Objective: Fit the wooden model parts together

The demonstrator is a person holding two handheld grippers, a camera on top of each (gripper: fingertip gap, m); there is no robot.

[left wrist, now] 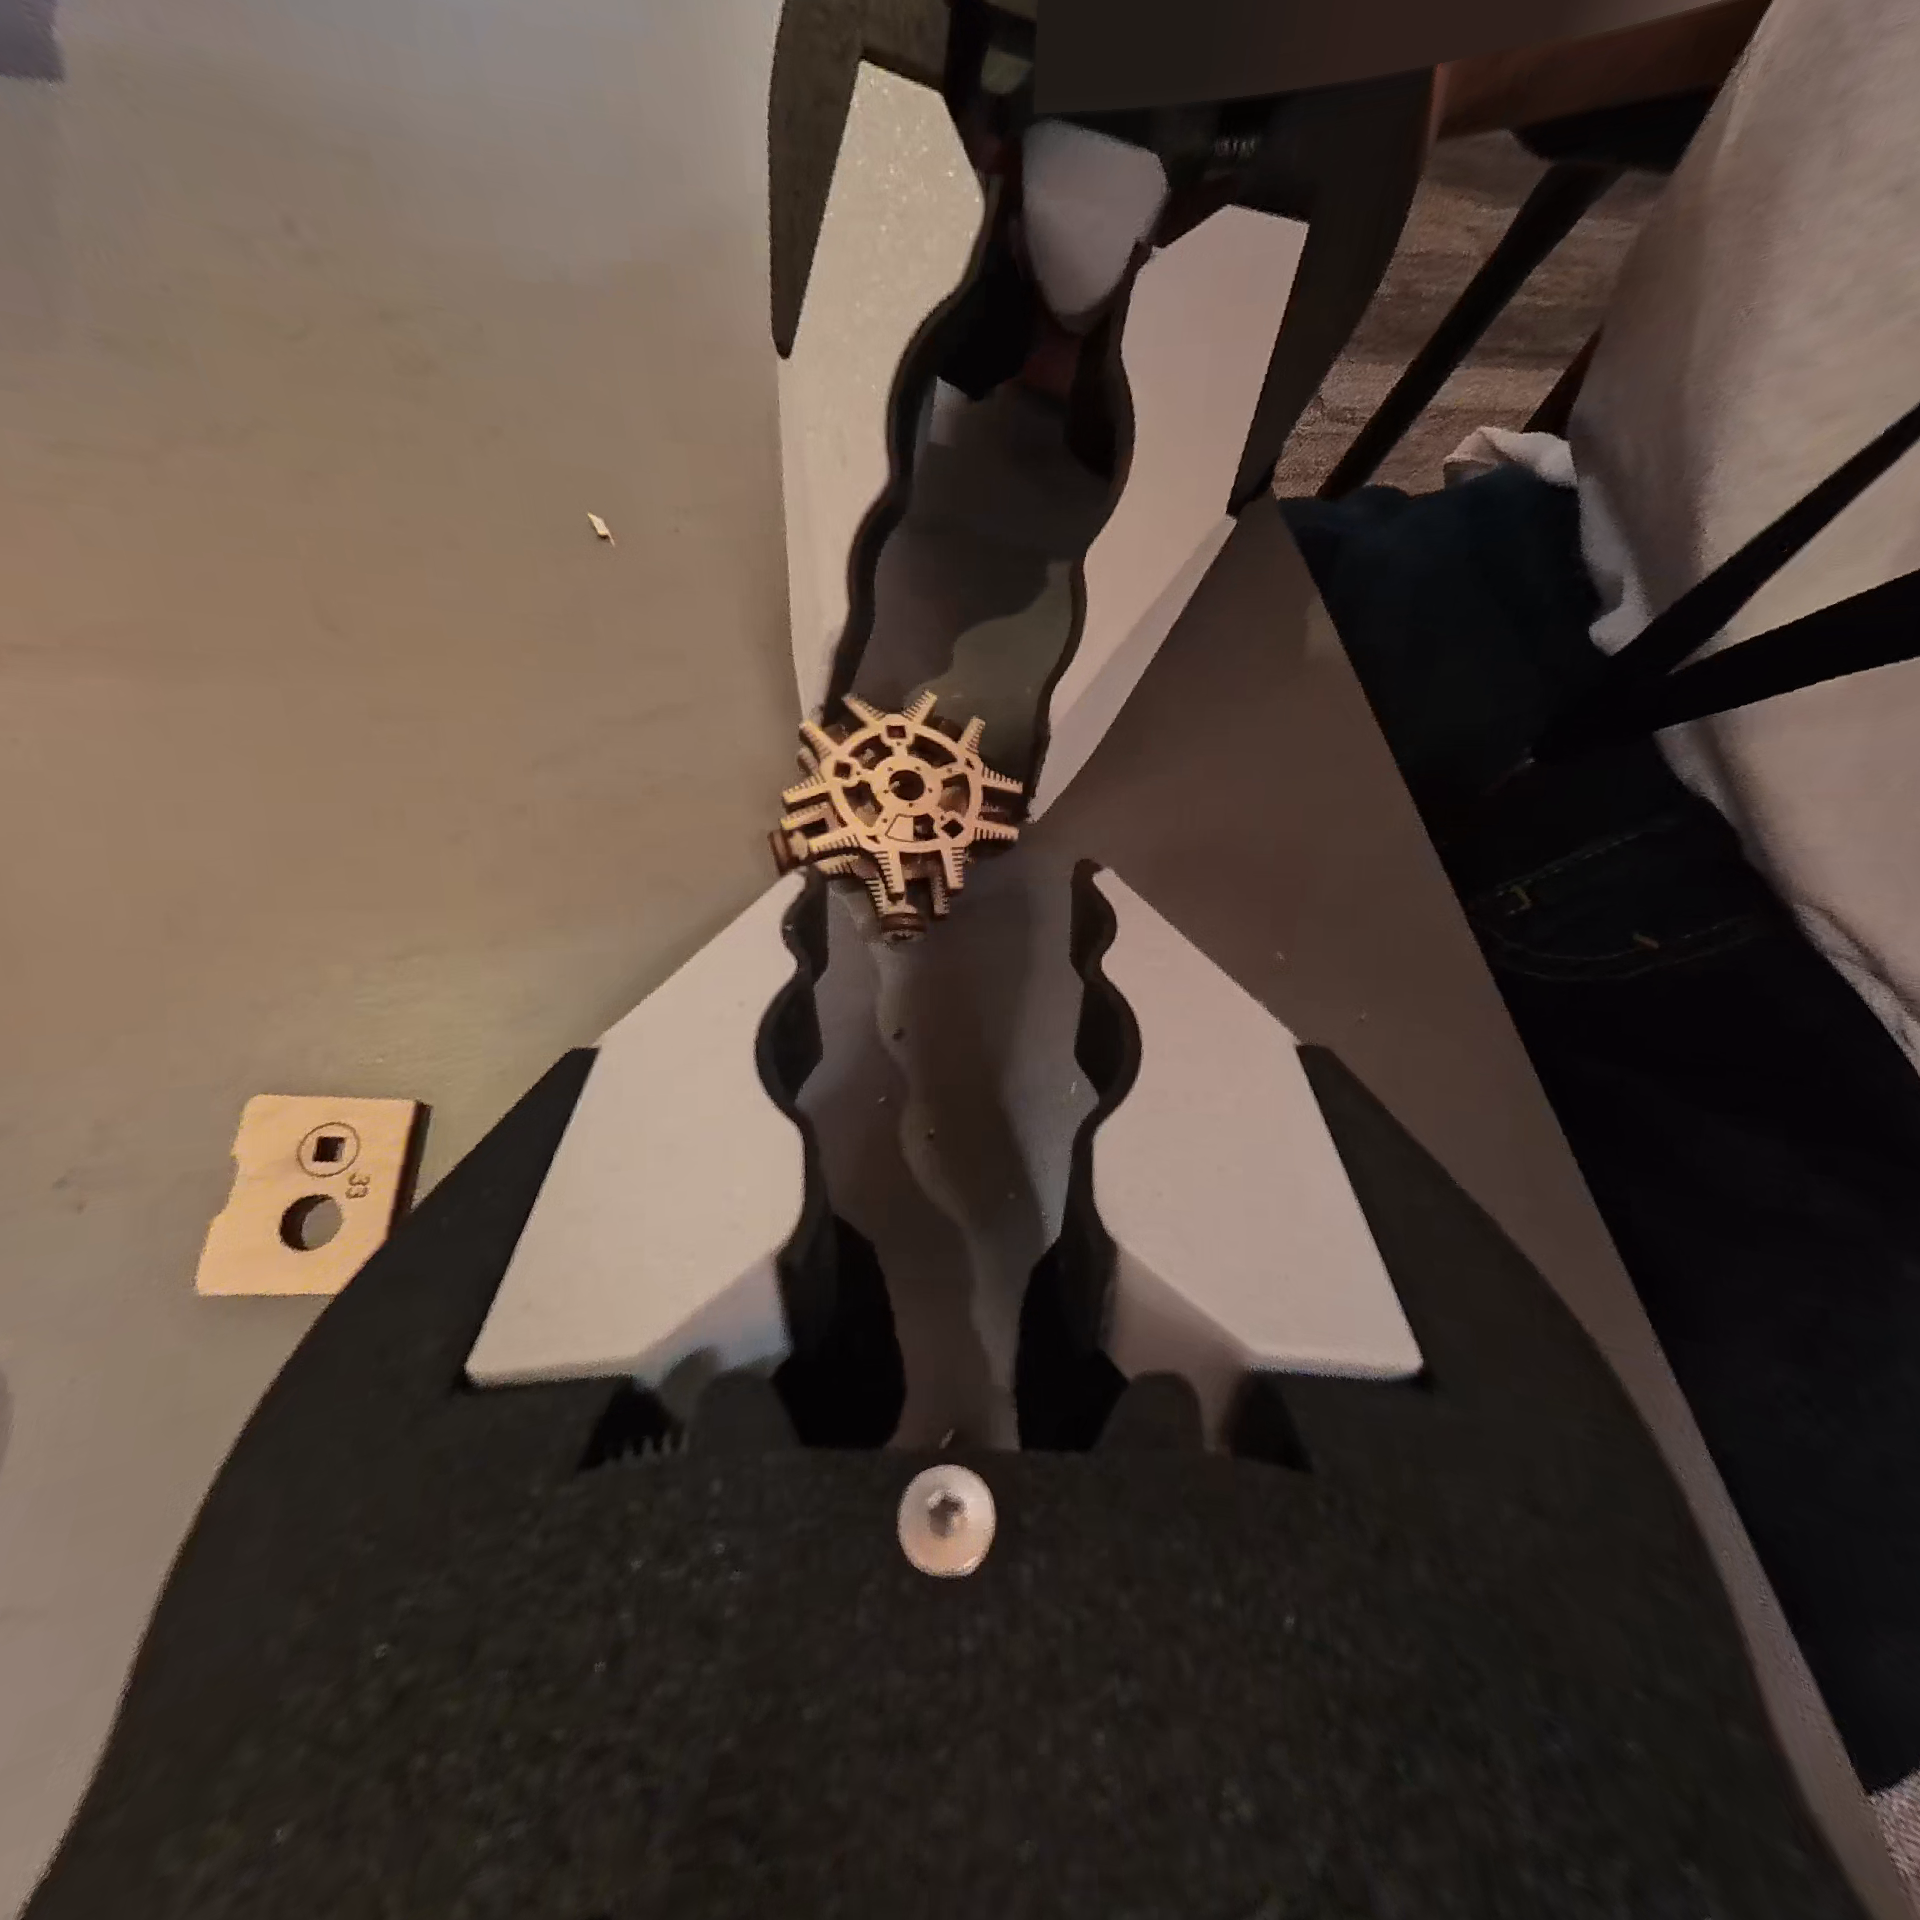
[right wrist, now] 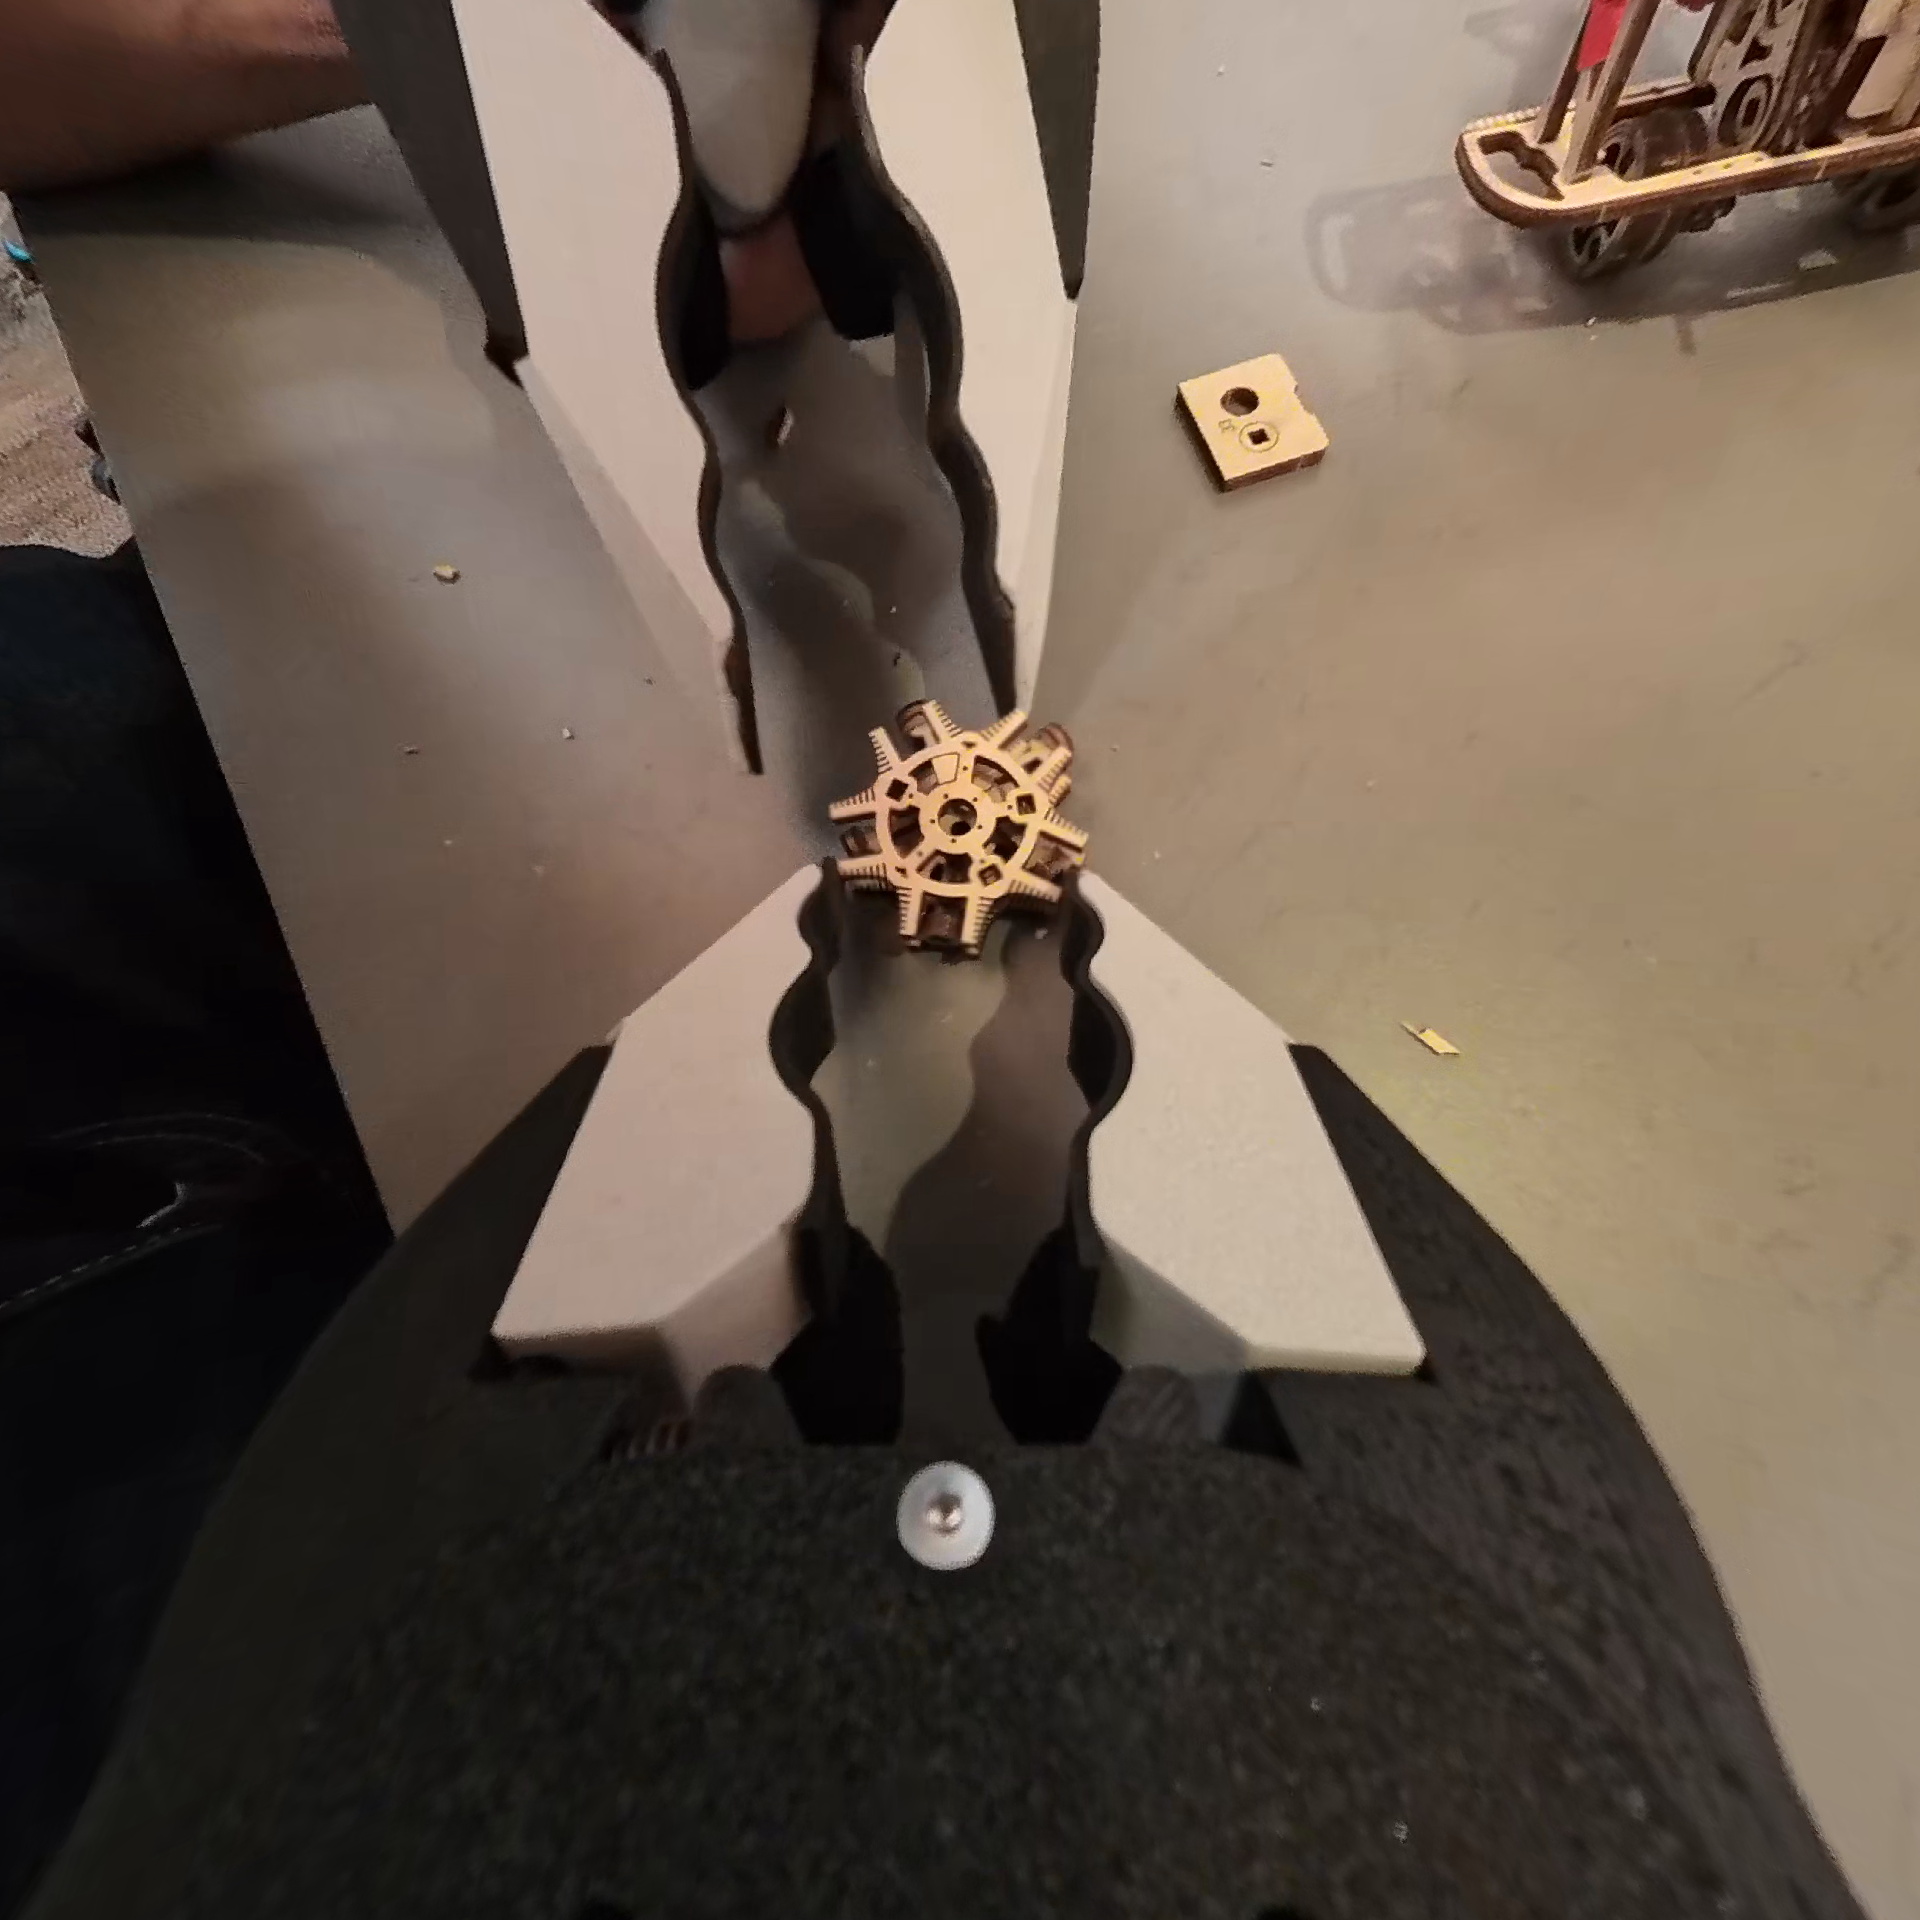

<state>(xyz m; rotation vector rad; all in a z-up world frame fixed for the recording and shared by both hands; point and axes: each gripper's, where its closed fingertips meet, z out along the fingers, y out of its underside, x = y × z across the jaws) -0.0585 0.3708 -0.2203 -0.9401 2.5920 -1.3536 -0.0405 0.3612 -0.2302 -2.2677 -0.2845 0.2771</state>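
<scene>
We pinch the wooden gear cluster [left wrist: 900, 821] mid-frame between both grippers, left gripper [left wrist: 935, 883] and right gripper [right wrist: 951, 894] each clamped on it. Opposed grips likely steady it for pressing together.

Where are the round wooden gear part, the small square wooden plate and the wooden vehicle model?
round wooden gear part [right wrist: 958, 826]: right wrist view, on its centre hub.
small square wooden plate [right wrist: 1253, 422]: right wrist view, on its flat top face.
wooden vehicle model [right wrist: 1683, 135]: right wrist view, on its side.

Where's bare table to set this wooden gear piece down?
Bare table lies between the wooden gear piece and the square wooden plate. It is crowded at the centre, where the left tool and right tool meet, and near the wooden model vehicle.
</scene>
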